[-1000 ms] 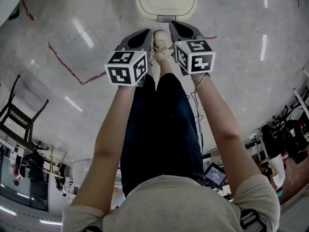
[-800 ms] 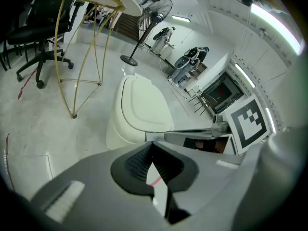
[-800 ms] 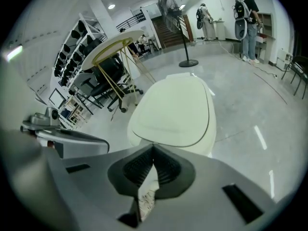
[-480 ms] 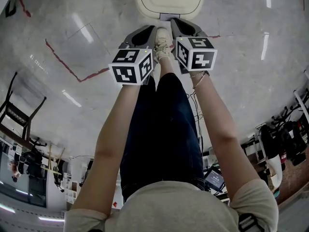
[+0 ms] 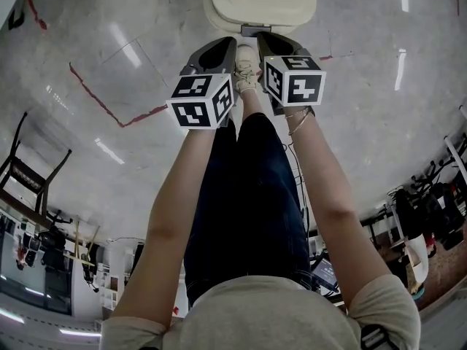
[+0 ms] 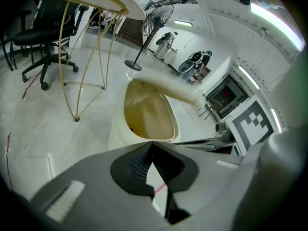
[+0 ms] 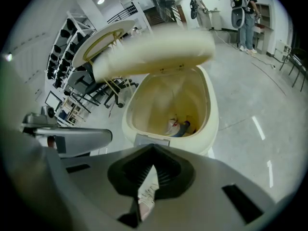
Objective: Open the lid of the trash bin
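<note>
Both hand-held grippers are out in front of the person in the head view, the left gripper (image 5: pixel 221 47) and the right gripper (image 5: pixel 268 41) either side of a cream lace-up sneaker (image 5: pixel 246 64). That sneaker's toe is at the grey foot pedal (image 5: pixel 255 29) of the cream plastic trash bin (image 5: pixel 260 2), which stands on the pale floor just ahead.

In the left gripper view, the left gripper (image 6: pixel 151 143) has its ribbed black jaws closed tip to tip with nothing between them. Beyond stands the bin (image 6: pixel 144 114), its lid (image 6: pixel 168 88) raised; a gold wire-frame table (image 6: pixel 91 47) is to its left.

In the right gripper view, the right gripper (image 7: pixel 153 148) is likewise closed and empty. The bin (image 7: pixel 211 124) gapes under its lifted lid (image 7: pixel 154 49), with some rubbish (image 7: pixel 178 126) at the bottom.
</note>
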The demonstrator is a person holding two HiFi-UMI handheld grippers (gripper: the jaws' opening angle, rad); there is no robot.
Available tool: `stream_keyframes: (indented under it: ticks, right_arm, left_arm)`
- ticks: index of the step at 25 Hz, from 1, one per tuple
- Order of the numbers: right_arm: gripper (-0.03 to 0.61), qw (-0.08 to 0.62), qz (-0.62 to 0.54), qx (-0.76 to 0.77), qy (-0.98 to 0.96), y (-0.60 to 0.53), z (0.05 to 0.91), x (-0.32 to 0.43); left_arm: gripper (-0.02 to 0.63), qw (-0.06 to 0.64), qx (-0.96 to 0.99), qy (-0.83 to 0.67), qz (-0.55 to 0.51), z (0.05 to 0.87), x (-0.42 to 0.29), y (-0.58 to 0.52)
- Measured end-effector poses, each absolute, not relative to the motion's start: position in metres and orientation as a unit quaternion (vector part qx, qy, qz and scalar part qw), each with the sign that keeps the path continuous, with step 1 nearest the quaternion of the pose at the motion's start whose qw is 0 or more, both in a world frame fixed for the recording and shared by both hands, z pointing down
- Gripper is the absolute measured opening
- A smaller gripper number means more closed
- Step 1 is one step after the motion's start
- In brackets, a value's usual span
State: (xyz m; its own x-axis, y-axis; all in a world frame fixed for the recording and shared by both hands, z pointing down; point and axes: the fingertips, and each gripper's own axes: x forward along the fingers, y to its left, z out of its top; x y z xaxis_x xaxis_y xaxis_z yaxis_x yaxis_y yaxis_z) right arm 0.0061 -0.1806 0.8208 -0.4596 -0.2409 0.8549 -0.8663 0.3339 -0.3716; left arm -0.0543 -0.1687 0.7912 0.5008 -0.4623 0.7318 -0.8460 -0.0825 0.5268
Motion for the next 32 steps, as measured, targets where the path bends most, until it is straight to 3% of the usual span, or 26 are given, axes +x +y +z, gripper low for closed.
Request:
stream_keyframes:
  ticks: [13, 32]
  right_arm:
    - [0.007, 0.346, 0.443, 0.403, -0.722, -0.191, 0.807, 0.006]
    - [0.008, 0.283, 0.427, 0.437, -0.740, -0.196, 0.677, 0.014]
  left_arm:
    - [0.009, 0.499, 0.709, -0.456, 0.203, 0.776, -0.059, -0.169]
    - [0.009, 0.467, 0.741, -0.437, 0.204, 0.674, -0.069, -0.172]
